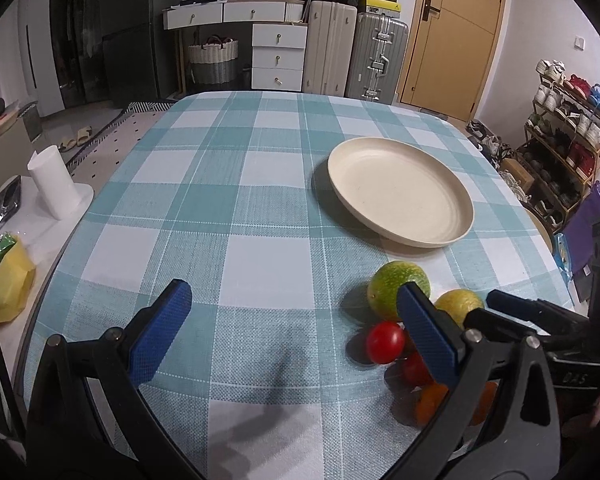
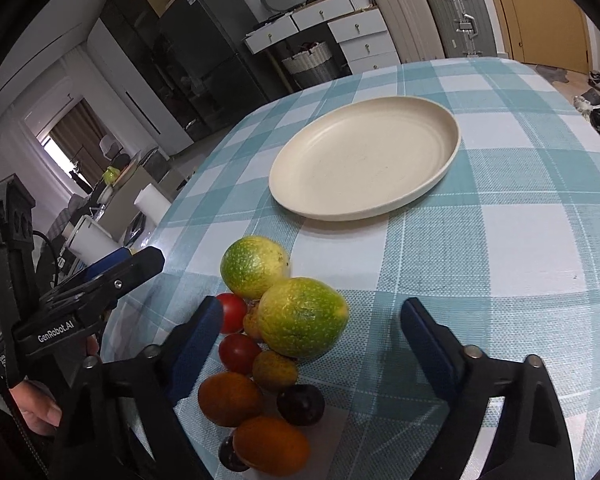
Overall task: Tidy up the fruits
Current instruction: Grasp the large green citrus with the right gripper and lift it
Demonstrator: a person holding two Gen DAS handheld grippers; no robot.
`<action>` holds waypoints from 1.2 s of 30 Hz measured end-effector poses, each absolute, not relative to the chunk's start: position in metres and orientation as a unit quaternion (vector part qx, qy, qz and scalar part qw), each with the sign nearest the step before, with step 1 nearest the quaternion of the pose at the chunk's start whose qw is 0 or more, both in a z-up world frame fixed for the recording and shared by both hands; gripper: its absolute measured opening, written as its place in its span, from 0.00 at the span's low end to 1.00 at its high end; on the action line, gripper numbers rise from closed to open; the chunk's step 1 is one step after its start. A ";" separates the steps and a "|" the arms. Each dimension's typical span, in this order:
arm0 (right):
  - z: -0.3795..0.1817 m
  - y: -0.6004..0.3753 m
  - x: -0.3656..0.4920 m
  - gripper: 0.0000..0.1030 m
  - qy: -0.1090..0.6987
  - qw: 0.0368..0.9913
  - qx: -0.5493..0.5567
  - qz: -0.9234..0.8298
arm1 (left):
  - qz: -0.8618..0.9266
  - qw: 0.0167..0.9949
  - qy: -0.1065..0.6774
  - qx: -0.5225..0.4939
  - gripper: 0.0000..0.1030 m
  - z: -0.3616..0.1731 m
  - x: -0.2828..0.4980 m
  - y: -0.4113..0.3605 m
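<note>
A pile of fruit lies on the checked tablecloth: two green-yellow round fruits (image 2: 303, 322) (image 2: 254, 267), red cherry tomatoes (image 2: 239, 353), small orange fruits (image 2: 230, 399) and a dark plum (image 2: 301, 404). An empty cream plate (image 2: 364, 156) sits beyond the pile. My right gripper (image 2: 312, 336) is open, its jaws either side of the nearer green-yellow fruit. My left gripper (image 1: 296, 332) is open and empty, just left of the pile; a tomato (image 1: 385, 342) and a green fruit (image 1: 396, 288) lie by its right finger. The plate also shows in the left wrist view (image 1: 400, 192).
The left gripper shows at the left of the right wrist view (image 2: 112, 276); the right gripper shows at the right of the left wrist view (image 1: 540, 312). A white paper roll (image 1: 54, 184) stands off the table's left edge. Suitcases, drawers and a shoe rack stand beyond.
</note>
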State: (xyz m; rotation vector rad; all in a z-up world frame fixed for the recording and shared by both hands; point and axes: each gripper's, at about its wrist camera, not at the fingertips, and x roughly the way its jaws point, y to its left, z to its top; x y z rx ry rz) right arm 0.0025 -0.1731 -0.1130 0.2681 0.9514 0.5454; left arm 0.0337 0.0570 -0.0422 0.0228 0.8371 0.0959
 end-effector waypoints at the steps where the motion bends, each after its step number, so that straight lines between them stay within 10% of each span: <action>1: -0.115 -0.172 0.004 0.79 0.454 0.843 0.129 0.260 | 0.046 0.913 0.406 0.010 0.99 -0.042 0.034 0.058; 15: -0.126 -0.166 0.007 0.53 0.469 0.827 0.138 0.276 | 0.045 0.916 0.399 0.001 0.99 -0.045 0.034 0.062; 36: -0.117 -0.190 0.001 0.52 0.434 0.839 0.174 0.280 | 0.016 0.903 0.428 -0.022 0.99 -0.057 0.046 0.054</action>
